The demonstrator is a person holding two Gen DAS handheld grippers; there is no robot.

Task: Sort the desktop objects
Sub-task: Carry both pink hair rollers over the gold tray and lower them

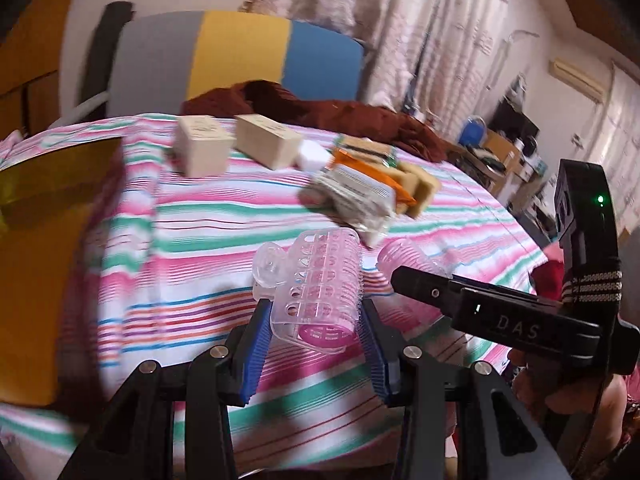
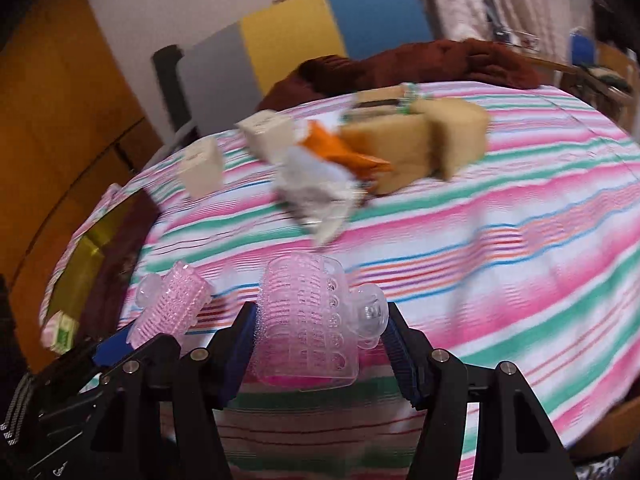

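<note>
My left gripper [image 1: 314, 308] is shut on a pink hair roller with a clear clip [image 1: 316, 280], its blue pads pressing both sides. In the right wrist view my right gripper [image 2: 320, 316] is shut on a second pink roller [image 2: 308, 320], clip side against the right pad. The two tools sit side by side low over the striped tablecloth [image 1: 200, 248]. The right gripper [image 1: 404, 276] and its roller [image 1: 404, 258] show at the right of the left wrist view. The left gripper [image 2: 136, 332] and its roller [image 2: 172, 304] show at lower left of the right wrist view.
Further back lie two beige blocks [image 1: 202, 144] [image 1: 268, 140], a white eraser [image 1: 314, 154], packets [image 1: 360, 196] and sponges [image 1: 420, 184]. A gold-yellow box [image 1: 60, 172] stands at the left edge. Brown cloth [image 1: 320, 108] and a striped chair [image 1: 240, 56] are behind.
</note>
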